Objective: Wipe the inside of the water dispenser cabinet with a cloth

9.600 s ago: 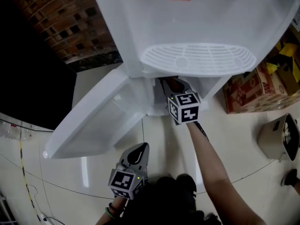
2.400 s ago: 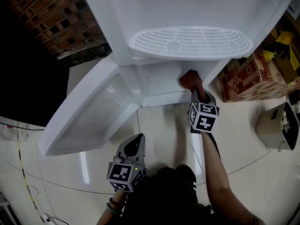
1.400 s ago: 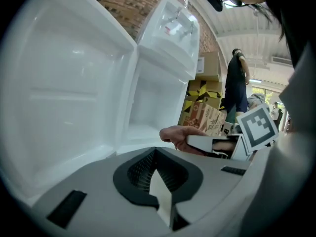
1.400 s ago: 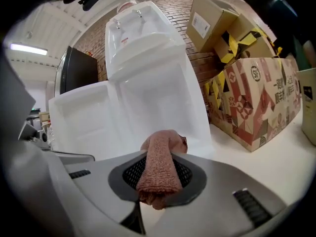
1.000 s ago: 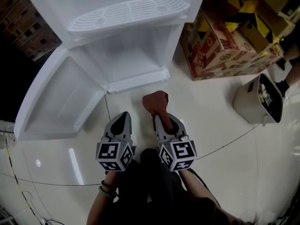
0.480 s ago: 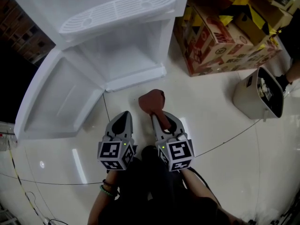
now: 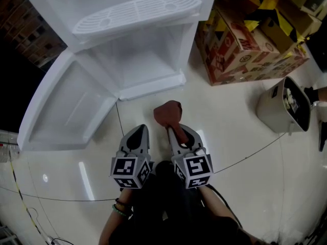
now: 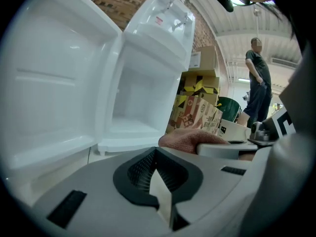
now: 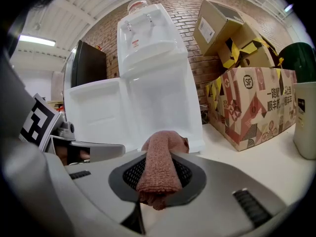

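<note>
The white water dispenser [image 7: 127, 14] stands ahead with its lower cabinet [image 7: 138, 60] open and the door [image 7: 66, 111] swung out to the left. My right gripper [image 7: 173, 130] is shut on a reddish-brown cloth [image 7: 167, 113], held over the floor in front of the cabinet. The cloth [image 9: 160, 164] runs between the right jaws and bunches past their tips. My left gripper [image 7: 137, 137] hangs beside it, shut and empty [image 8: 160, 181]. The cabinet interior [image 8: 131, 107] shows white and bare in the left gripper view.
Printed cardboard boxes [image 7: 245, 45] are stacked right of the dispenser. A small beige bin [image 7: 283, 106] sits further right on the glossy tiled floor. A cable [image 7: 250, 154] crosses the floor. A person [image 8: 257, 78] stands in the background.
Over the earlier frames my right gripper came out of the cabinet with the cloth and drew back over the floor. In the last second both grippers barely shifted.
</note>
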Demonstrator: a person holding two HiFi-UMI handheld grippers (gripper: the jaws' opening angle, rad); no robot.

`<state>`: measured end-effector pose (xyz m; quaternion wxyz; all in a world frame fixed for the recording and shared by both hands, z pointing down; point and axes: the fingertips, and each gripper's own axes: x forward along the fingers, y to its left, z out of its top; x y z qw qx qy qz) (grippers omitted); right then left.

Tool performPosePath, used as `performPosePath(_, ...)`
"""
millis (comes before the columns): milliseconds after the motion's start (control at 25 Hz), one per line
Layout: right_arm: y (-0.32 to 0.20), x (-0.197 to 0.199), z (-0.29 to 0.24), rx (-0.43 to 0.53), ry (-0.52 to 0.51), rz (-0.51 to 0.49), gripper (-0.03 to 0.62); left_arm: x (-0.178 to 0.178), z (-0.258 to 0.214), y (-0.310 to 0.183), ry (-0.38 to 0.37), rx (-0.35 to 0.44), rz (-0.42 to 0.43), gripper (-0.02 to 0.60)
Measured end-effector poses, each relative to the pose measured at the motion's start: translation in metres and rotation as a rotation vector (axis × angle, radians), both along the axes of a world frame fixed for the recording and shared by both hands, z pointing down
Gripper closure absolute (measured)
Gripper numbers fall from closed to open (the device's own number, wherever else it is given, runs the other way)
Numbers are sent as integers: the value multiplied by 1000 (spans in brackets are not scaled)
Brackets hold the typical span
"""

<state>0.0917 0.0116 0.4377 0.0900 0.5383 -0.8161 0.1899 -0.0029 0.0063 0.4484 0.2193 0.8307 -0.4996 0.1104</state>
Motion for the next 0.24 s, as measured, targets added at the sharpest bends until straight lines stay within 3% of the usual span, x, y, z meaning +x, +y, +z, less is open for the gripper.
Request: performPosePath(240, 1, -4, 3, -2, 5, -4, 525, -6, 1, 1, 1, -3, -7, 603)
